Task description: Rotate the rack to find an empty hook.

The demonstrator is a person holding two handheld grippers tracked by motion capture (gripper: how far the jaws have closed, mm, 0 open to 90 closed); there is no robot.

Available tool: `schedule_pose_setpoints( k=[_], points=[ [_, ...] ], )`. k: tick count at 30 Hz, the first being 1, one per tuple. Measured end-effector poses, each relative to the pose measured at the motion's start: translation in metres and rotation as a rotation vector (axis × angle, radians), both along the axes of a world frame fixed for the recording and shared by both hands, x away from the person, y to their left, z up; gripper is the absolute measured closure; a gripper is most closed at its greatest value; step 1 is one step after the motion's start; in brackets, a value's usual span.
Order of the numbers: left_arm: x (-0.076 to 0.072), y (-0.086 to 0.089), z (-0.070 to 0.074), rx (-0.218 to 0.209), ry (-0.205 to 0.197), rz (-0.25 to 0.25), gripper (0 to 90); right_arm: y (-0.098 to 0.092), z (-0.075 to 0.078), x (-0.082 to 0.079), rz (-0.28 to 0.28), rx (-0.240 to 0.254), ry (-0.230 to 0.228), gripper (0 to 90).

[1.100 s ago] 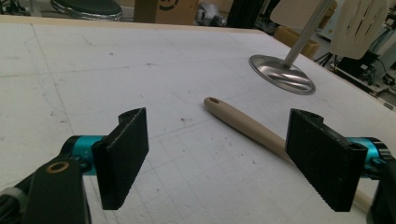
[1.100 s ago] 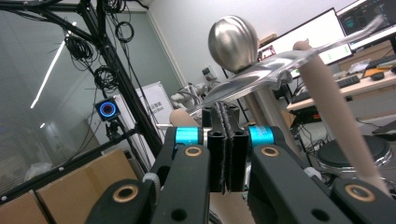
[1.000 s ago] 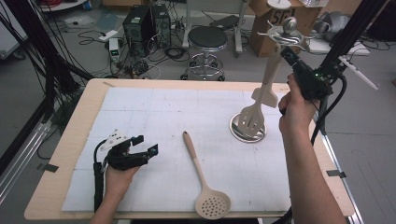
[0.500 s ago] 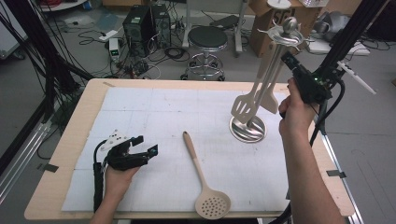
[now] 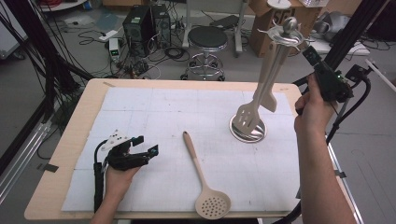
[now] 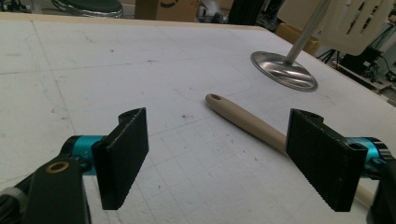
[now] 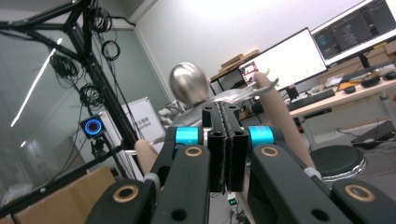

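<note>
Your utensil stand [image 5: 283, 35] rises from its steel base [image 5: 248, 129] at the surface's [image 5: 154, 100] far right, with a slotted turner [image 5: 252, 109] and a second utensil hanging from the top. Your right claw [image 5: 310, 55], pressed shut on nothing, sits beside the stand's knob [image 7: 188, 84]. The hanging step looks finished. Next comes the skimmer spoon [image 5: 203, 180]: your left claw [image 5: 148, 147], jaws wide and empty, rests close to its handle [image 6: 243, 120].

grey floor w/ cables [image 5: 140, 60], round stool [image 5: 203, 39], pc tower [image 5: 137, 23], monitors [image 7: 285, 58] on desk.
</note>
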State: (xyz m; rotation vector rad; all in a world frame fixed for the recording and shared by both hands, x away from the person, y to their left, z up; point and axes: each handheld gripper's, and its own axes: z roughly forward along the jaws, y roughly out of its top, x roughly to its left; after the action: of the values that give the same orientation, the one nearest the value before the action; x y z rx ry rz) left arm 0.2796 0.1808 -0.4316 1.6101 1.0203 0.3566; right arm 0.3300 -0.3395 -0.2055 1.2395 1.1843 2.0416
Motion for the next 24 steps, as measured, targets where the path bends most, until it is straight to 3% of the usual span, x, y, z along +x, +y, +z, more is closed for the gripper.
schedule_pose_setpoints(
  k=[10,17,24],
  points=[
    [0.000,0.001,0.000,-0.006,0.000,0.002,22.1,0.027,0.004,-0.004,0.048,-0.062,-0.020,90.0],
    [0.000,0.001,0.001,-0.008,-0.004,0.002,22.1,0.049,0.005,0.003,0.077,-0.101,-0.014,90.0],
    [-0.001,0.004,0.001,-0.011,-0.006,0.006,22.1,0.045,0.001,0.006,0.073,-0.063,0.000,90.0]
  ],
)
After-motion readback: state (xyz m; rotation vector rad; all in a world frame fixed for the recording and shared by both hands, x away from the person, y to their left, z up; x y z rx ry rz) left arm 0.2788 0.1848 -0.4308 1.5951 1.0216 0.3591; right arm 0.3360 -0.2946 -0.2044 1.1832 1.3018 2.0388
